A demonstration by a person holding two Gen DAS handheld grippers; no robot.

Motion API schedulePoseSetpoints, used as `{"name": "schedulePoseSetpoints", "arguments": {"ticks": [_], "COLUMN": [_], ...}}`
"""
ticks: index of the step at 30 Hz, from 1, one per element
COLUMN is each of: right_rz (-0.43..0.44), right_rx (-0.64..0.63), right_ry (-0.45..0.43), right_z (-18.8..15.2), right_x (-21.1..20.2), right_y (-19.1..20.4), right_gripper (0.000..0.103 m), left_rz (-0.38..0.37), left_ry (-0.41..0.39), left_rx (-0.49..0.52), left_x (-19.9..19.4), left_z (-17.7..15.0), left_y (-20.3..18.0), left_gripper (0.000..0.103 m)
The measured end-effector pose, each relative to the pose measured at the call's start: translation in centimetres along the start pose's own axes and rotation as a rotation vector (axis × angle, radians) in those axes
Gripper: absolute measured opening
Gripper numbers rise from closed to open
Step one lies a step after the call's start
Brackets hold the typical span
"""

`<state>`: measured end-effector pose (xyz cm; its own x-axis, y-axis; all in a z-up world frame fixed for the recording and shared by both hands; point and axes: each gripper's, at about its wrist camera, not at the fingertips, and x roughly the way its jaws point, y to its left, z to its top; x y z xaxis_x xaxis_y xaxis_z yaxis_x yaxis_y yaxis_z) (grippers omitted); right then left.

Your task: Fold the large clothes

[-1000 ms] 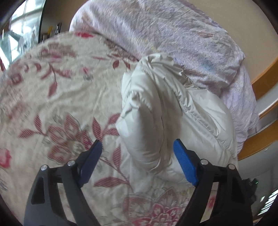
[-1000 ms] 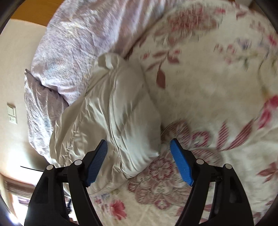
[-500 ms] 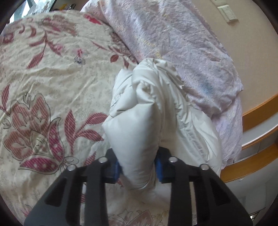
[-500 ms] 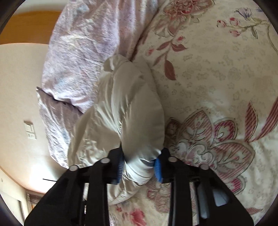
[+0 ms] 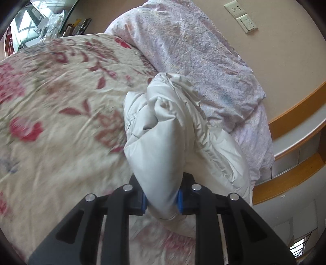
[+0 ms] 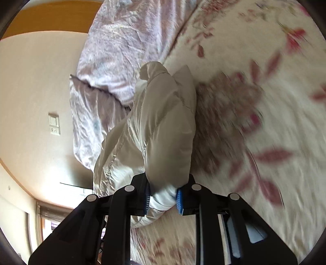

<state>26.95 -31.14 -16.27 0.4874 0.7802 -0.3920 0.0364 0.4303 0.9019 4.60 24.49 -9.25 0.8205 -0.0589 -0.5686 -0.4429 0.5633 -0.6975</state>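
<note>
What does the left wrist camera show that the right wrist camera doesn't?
Only the left wrist view shows a wall socket above a switch, a cluttered window corner and wooden shelving. Only the right wrist view shows a grey pillow under the lilac duvet and a single wall switch. Both show the white puffer jacket on the floral bedspread, each gripper's fingers shut on a padded fold.
</note>
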Motion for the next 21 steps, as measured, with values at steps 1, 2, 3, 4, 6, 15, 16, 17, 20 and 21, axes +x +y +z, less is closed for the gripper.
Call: {"name": "schedulePoseSetpoints", "arguments": {"ticks": [1, 2, 3, 4, 6, 15, 16, 17, 20, 21], "right_rz": [0.000, -0.002, -0.006, -0.011, -0.030, -0.462, -0.517, -0.535, -0.475, -0.453], "right_rx": [0.000, -0.002, -0.008, -0.014, -0.028, -0.382, -0.435, -0.478, -0.566, -0.613], "right_ry": [0.001, -0.001, -0.005, -0.007, -0.012, -0.258, -0.319, -0.347, -0.325, -0.299], "right_z": [-0.6, -1.2, -1.9, -2.5, -3.5, -5.9, -6.2, -6.3, -6.8, -7.3], "right_x": [-0.5, -0.9, -1.4, -1.7, -2.3, -5.8, -6.2, -6.2, -4.8, -3.4], "right_y": [-0.2, -0.3, -0.4, -0.4, -0.4, 4.3, 5.4, 6.6, 9.3, 10.6], "right_gripper": [0.021, 0.021, 0.021, 0.021, 0.021, 0.058, 0.058, 0.058, 0.058, 0.058], "left_rz": [0.002, 0.004, 0.007, 0.010, 0.017, 0.058, 0.058, 0.056, 0.050, 0.048], "left_ry": [0.003, 0.003, 0.002, 0.002, 0.004, -0.001, -0.006, -0.009, -0.017, -0.018], "left_rx": [0.006, 0.010, 0.016, 0.018, 0.014, 0.032, 0.040, 0.049, 0.064, 0.066], "left_x": [-0.7, -1.2, -1.7, -2.2, -2.8, -3.3, -3.3, -3.4, -3.3, -3.2], "left_z": [-0.5, -0.9, -1.3, -1.6, -2.2, -3.0, -3.0, -3.0, -2.9, -2.9], "left_y": [0.2, 0.3, 0.3, 0.6, 0.8, 1.8, 1.8, 1.7, 1.4, 1.4], "left_gripper": [0.021, 0.021, 0.021, 0.022, 0.022, 0.054, 0.059, 0.062, 0.068, 0.069]}}
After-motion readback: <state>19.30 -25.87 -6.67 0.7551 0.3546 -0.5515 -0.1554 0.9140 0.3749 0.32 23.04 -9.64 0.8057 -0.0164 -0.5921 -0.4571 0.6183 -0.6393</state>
